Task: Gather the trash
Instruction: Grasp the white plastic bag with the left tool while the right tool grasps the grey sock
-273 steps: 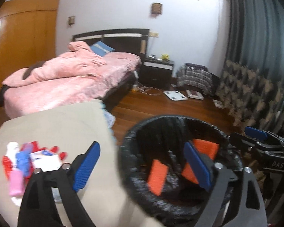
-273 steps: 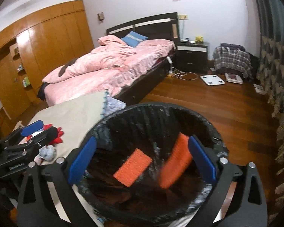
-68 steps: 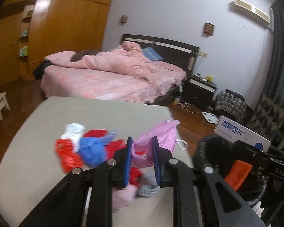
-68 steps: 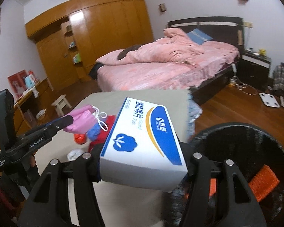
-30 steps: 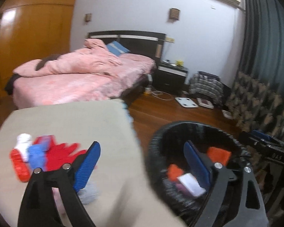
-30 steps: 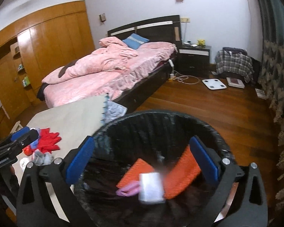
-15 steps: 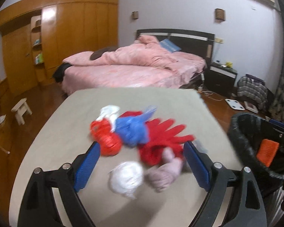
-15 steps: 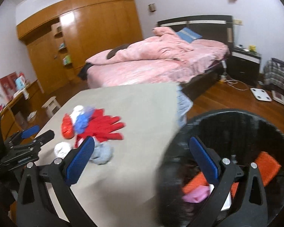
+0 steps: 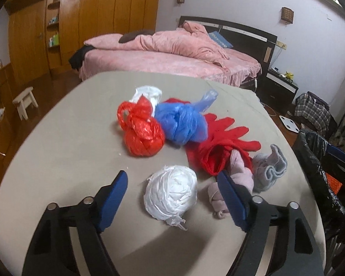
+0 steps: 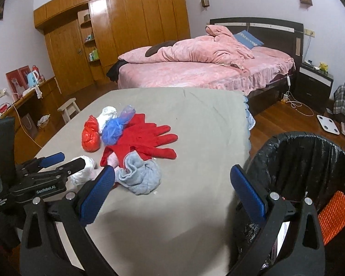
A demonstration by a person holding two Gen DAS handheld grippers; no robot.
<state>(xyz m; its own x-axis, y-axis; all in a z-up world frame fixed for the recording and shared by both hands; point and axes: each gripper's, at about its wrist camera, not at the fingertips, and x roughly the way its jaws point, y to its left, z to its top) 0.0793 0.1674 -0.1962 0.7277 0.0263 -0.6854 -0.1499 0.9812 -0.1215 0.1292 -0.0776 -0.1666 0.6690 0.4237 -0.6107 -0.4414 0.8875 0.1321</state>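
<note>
A white plastic-bag ball (image 9: 170, 191) lies on the beige-covered table (image 9: 69, 142), between the jaws of my left gripper (image 9: 172, 195). Those jaws are closing, and the blue pads stand clear of the ball on both sides. Behind it lie a red bag ball (image 9: 142, 135), a blue bag (image 9: 181, 122), red gloves (image 9: 220, 142), a pink sock (image 9: 239, 177) and a grey sock (image 9: 269, 170). My right gripper (image 10: 171, 191) hangs open over the table's near edge with nothing in it, and the grey sock (image 10: 140, 177) lies just beyond its left finger.
A bin with a black liner (image 10: 310, 161) stands off the table's right edge, with an orange pad (image 10: 335, 214) and other trash inside. A pink bed (image 10: 195, 69), a small stool (image 10: 69, 108) and wooden wardrobes lie beyond the table.
Both grippers swung left from over the bin to the table. The left one dropped around the white bag ball and its jaws narrowed.
</note>
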